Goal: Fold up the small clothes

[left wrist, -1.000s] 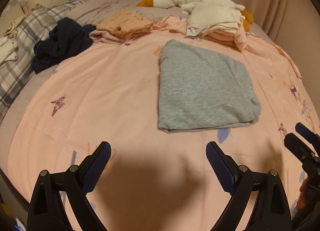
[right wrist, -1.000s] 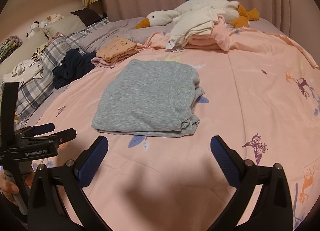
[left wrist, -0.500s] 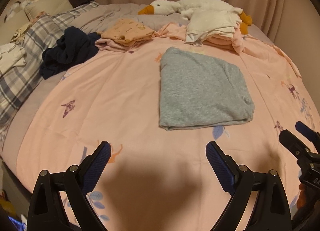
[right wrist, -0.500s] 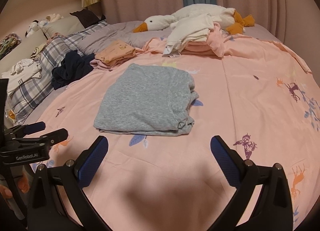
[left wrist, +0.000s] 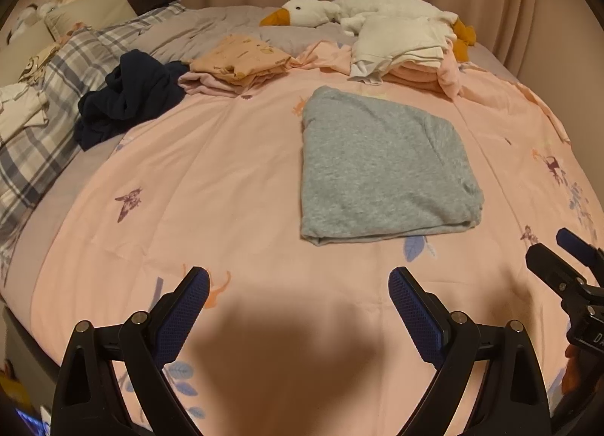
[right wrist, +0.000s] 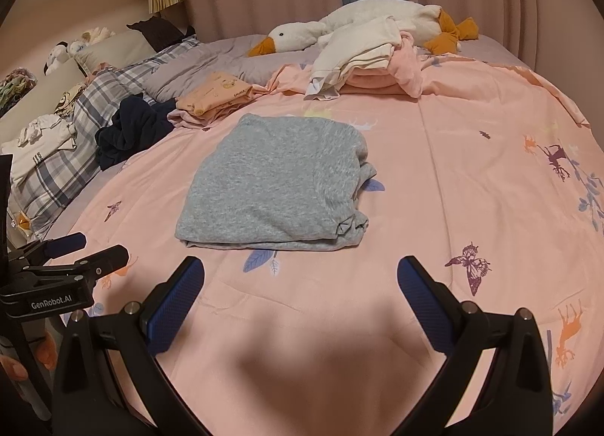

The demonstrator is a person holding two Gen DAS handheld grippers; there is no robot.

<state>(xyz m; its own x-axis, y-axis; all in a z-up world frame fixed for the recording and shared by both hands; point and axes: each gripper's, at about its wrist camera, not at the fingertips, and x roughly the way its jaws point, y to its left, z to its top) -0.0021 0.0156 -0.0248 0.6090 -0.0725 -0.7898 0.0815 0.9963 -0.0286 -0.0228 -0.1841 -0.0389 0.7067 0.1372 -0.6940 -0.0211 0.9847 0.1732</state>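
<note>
pink bedspread (left wrist: 234, 179) as work surface; grey garment (left wrist: 377, 168) folded flat at centre, seemingly finished; left gripper (left wrist: 298, 285) and right gripper (right wrist: 302, 277) spread wide, empty, clear of cloth.

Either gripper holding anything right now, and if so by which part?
Nothing is held. The left gripper and right gripper are both open and empty, short of the folded grey garment lying on the bed.

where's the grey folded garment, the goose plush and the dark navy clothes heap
grey folded garment (left wrist: 381, 168), left wrist view, middle of its top layer
goose plush (right wrist: 298, 35), right wrist view, its white head
dark navy clothes heap (left wrist: 128, 96), left wrist view, middle of the crumpled pile
</note>
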